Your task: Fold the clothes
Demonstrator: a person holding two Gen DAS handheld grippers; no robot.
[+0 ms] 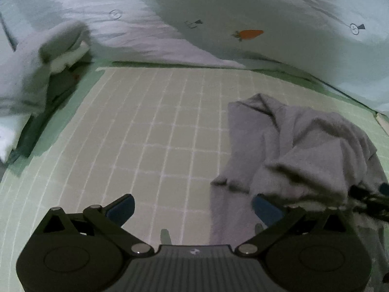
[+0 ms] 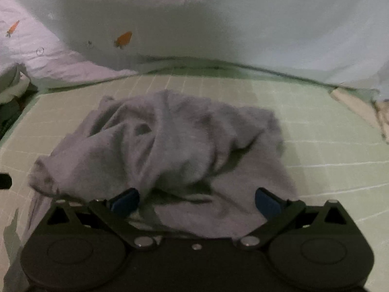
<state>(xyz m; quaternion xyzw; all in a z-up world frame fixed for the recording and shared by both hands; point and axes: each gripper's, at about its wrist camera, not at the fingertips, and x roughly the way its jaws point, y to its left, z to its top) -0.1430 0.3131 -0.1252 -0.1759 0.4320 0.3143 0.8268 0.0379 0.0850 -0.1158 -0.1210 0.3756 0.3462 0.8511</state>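
Garment (image 2: 165, 146) crumpled on mat (image 1: 145, 121). Left gripper (image 1: 193, 209) spread wide, beside garment. Right gripper (image 2: 197, 202) spread wide, over it.

Wide-open left gripper (image 1: 193, 209) over grid mat (image 1: 150, 126), crumpled grey garment (image 1: 299, 146) alongside.

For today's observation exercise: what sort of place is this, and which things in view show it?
Probably a bedroom, with the work done on a bed: a carrot-print quilt is bunched behind a green grid mat, and a crumpled grey garment lies on the mat.
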